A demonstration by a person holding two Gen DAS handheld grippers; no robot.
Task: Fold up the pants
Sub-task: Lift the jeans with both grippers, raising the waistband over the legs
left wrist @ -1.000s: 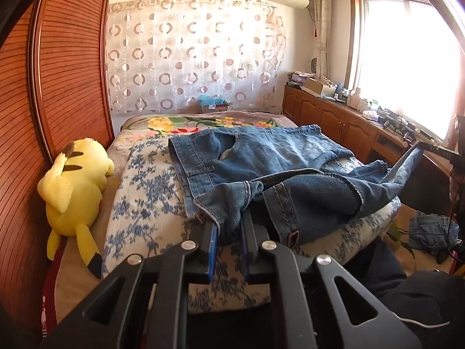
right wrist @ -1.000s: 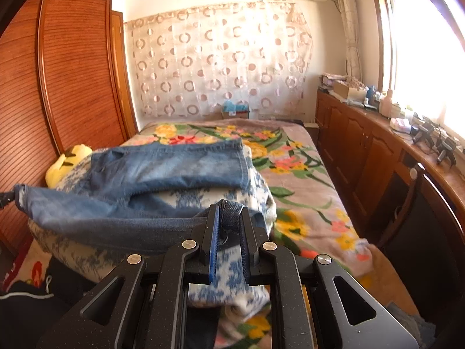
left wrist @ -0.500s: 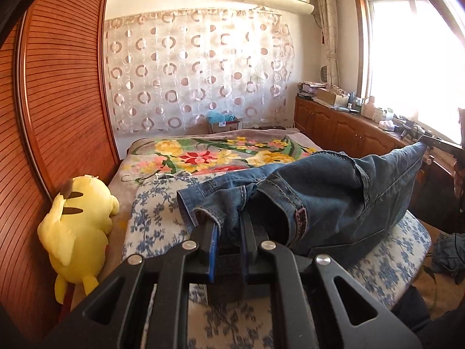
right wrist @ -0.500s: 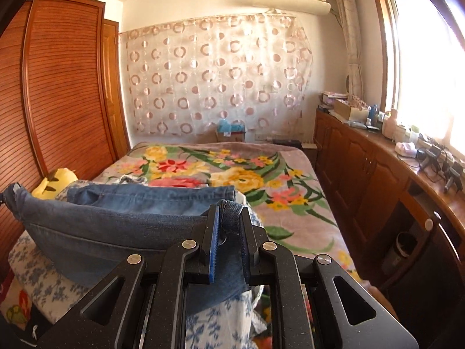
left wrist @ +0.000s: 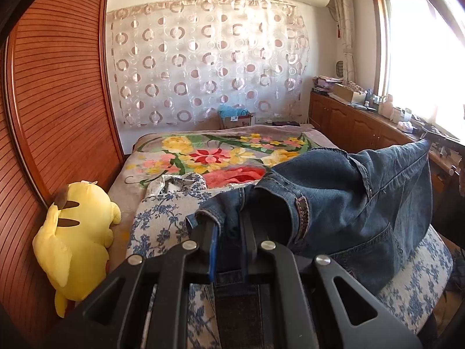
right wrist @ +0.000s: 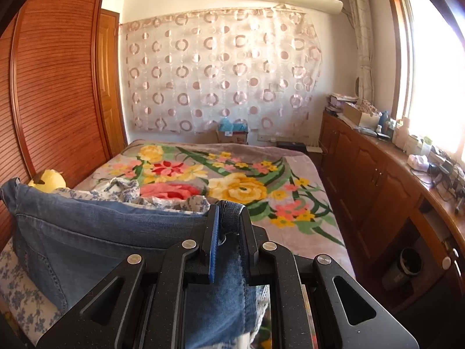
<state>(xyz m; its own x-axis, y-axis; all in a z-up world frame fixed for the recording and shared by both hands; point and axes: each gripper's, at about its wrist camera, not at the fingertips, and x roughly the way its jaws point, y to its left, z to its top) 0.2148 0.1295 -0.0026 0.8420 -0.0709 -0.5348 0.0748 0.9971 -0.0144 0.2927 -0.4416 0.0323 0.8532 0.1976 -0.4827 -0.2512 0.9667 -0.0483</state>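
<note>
Pants (left wrist: 348,197) on bed (left wrist: 232,151), toy (left wrist: 75,226) left

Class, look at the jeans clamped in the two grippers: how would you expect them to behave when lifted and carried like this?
The jeans will probably flop: between the left gripper and right gripper they sag in a hanging fold. They look fairly heavy, thick denim with stout seams. Slipping seems unlikely, since the cloth is bunched between shut jaws.
</note>
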